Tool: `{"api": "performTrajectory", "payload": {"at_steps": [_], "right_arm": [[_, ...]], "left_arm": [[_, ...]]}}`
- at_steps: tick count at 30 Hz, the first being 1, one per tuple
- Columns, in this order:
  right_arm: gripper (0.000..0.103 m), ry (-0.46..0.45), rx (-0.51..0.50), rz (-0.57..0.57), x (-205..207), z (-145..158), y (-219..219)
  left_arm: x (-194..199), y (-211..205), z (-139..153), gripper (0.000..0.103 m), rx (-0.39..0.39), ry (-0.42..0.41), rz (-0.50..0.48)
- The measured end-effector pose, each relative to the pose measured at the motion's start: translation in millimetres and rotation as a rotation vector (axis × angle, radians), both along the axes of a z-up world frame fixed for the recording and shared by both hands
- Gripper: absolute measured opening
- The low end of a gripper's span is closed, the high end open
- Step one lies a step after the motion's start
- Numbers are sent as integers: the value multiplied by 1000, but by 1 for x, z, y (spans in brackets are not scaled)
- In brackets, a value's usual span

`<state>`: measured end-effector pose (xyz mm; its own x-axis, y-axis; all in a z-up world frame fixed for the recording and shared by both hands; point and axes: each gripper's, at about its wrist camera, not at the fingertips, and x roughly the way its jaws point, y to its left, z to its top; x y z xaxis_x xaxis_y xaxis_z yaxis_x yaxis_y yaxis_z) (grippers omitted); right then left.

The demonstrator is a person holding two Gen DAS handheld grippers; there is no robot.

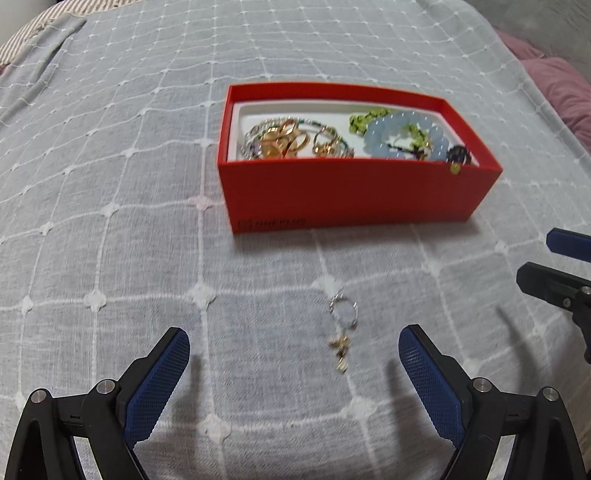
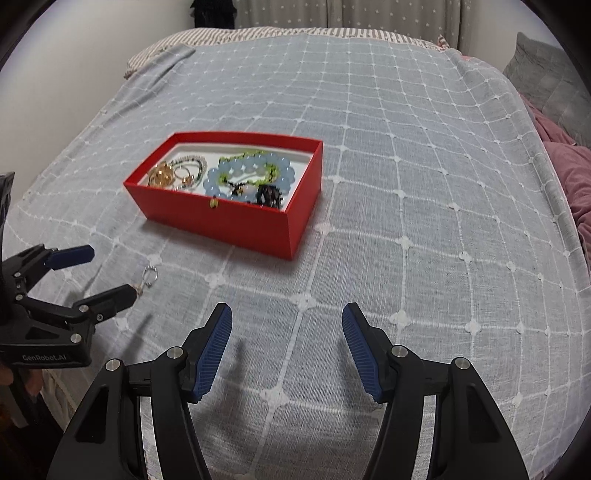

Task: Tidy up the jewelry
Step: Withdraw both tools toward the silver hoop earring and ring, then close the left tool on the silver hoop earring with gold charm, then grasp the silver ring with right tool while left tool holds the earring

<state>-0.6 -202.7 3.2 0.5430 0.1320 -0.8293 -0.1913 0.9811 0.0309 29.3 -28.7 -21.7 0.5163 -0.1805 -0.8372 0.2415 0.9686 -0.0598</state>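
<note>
A small silver ring with a gold charm (image 1: pixel 342 334) lies on the grey bedspread, between and just ahead of my open left gripper (image 1: pixel 294 347). It also shows in the right wrist view (image 2: pixel 147 278), next to the left gripper (image 2: pixel 110 273). A red box (image 1: pixel 354 192) behind it holds gold rings (image 1: pixel 284 142), a pale blue bead bracelet (image 1: pixel 406 134) and green beads (image 1: pixel 364 120). The box also shows in the right wrist view (image 2: pixel 229 218). My right gripper (image 2: pixel 287 314) is open and empty over bare bedspread, to the right of the charm.
The grey checked bedspread (image 2: pixel 406 184) covers the whole bed. A pink blanket (image 2: pixel 569 177) and a grey pillow (image 2: pixel 543 85) lie along the right edge. A striped sheet (image 2: pixel 258 33) shows at the far end.
</note>
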Motion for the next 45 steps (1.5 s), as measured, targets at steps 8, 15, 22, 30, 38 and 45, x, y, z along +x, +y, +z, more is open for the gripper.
{"api": "performTrajectory", "payload": {"at_steps": [8, 15, 22, 30, 38, 45], "right_arm": [[65, 27, -28, 7, -3, -11, 0], [65, 37, -36, 10, -4, -16, 2], [65, 41, -52, 26, -5, -19, 9], [65, 47, -54, 35, -6, -23, 16], [65, 51, -56, 41, -7, -26, 22], [65, 48, -53, 52, -3, -29, 36]], "left_arm": [[-9, 3, -11, 95, 32, 19, -28], [-17, 0, -12, 90, 50, 11, -84], [-22, -7, -8, 56, 39, -7, -133], [-14, -24, -5, 29, 42, -29, -195], [-10, -25, -9, 9, 69, -33, -213], [-8, -15, -9, 3, 52, -18, -190]]}}
